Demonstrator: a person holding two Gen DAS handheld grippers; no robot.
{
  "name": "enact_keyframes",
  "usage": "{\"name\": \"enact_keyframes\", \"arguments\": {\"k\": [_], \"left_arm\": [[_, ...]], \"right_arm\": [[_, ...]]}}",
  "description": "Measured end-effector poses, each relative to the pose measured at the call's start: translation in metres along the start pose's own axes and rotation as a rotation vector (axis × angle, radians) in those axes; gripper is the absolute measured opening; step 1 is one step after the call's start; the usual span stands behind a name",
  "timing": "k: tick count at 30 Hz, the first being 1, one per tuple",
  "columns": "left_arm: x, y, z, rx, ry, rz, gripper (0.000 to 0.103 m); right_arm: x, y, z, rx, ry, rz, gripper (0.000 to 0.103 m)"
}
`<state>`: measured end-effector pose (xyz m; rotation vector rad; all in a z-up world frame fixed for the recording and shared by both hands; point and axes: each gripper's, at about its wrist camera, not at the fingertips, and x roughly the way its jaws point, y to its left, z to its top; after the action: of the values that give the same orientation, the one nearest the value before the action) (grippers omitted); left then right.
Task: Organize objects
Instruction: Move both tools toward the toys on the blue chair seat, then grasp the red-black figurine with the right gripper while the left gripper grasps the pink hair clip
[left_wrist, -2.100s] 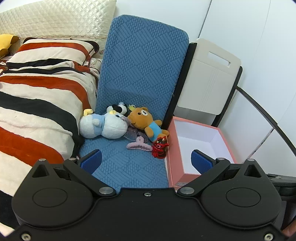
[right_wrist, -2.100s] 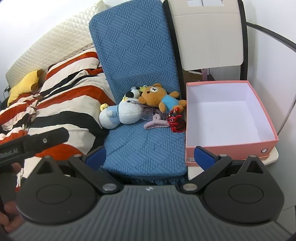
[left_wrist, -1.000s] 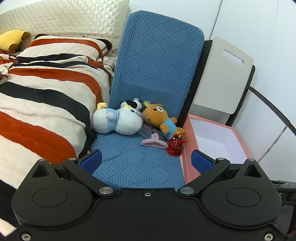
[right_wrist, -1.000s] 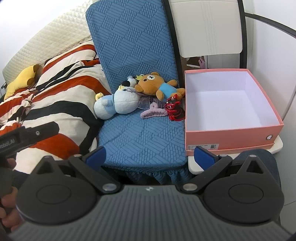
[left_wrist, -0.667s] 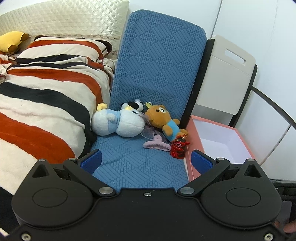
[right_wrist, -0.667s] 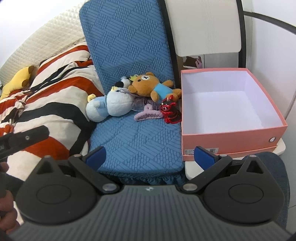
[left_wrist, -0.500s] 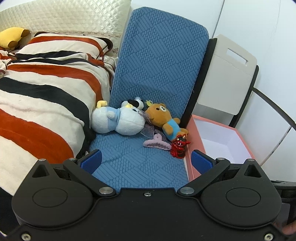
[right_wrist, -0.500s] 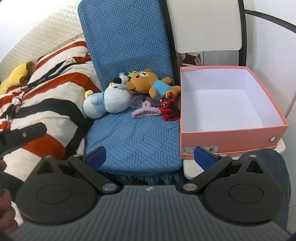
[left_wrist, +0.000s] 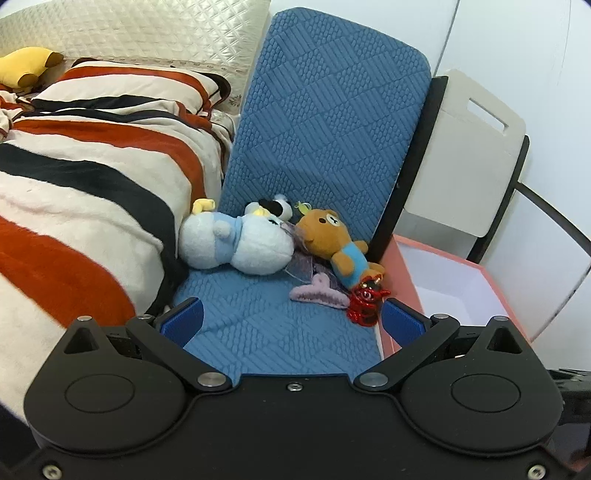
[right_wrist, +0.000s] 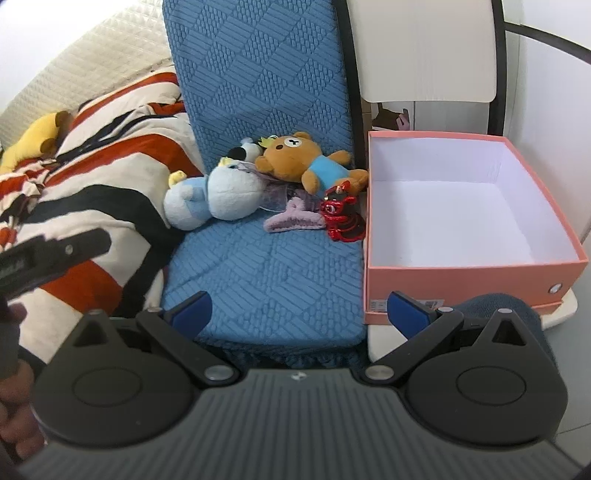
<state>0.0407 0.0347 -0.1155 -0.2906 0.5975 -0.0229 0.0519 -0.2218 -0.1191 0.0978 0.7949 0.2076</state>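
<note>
On the blue cushioned chair seat (left_wrist: 266, 325) (right_wrist: 266, 273) lies a heap of small toys: a pale blue and white plush (left_wrist: 236, 245) (right_wrist: 218, 192), a brown bear in a blue shirt (left_wrist: 334, 243) (right_wrist: 303, 158), a lilac hair claw (left_wrist: 319, 293) (right_wrist: 293, 219) and a shiny red figurine (left_wrist: 365, 301) (right_wrist: 340, 214). A pink box with a white inside (left_wrist: 476, 273) (right_wrist: 476, 273) stands right of the seat, with nothing in it. My left gripper (left_wrist: 291, 323) and right gripper (right_wrist: 299, 308) both hang open over the seat's front, short of the toys.
A bed with a red, black and cream striped blanket (left_wrist: 85, 184) (right_wrist: 92, 177) borders the chair on the left, with a yellow plush (left_wrist: 22, 68) (right_wrist: 35, 142) at its head. A folded beige chair (left_wrist: 469, 155) leans behind the box. A hand (right_wrist: 14, 398) holds the left gripper.
Both grippers have drifted slightly closer to the toys and lower over the seat. The toys and the box have not moved, and both grippers stay open.
</note>
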Motion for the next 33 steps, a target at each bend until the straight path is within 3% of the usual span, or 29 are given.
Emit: {"name": "enact_keyframes", "arguments": {"k": [7, 14, 20, 24, 30, 33], "left_arm": [[0.052, -0.004, -0.007, 0.045, 0.027, -0.019, 0.103], [0.094, 0.001, -0.011, 0.027, 0.044, -0.04, 0.103], [0.137, 0.007, -0.007, -0.002, 0.08, -0.117, 0.103], [0.165, 0.003, -0.004, 0.023, 0.087, -0.117, 0.103], [0.219, 0.007, 0.0, 0.014, 0.163, -0.166, 0.103], [0.242, 0.018, 0.001, -0.07, 0.24, -0.226, 0.102]], "right_arm": [[0.023, -0.009, 0.004, -0.027, -0.024, 0.003, 0.103], [0.051, -0.021, 0.016, -0.038, -0.039, -0.006, 0.103], [0.073, -0.032, 0.029, -0.07, -0.024, 0.041, 0.103], [0.092, -0.035, 0.043, -0.143, -0.01, -0.012, 0.103], [0.112, -0.039, 0.068, -0.245, -0.033, -0.01, 0.1], [0.125, -0.04, 0.076, -0.284, -0.038, -0.013, 0.099]]}}
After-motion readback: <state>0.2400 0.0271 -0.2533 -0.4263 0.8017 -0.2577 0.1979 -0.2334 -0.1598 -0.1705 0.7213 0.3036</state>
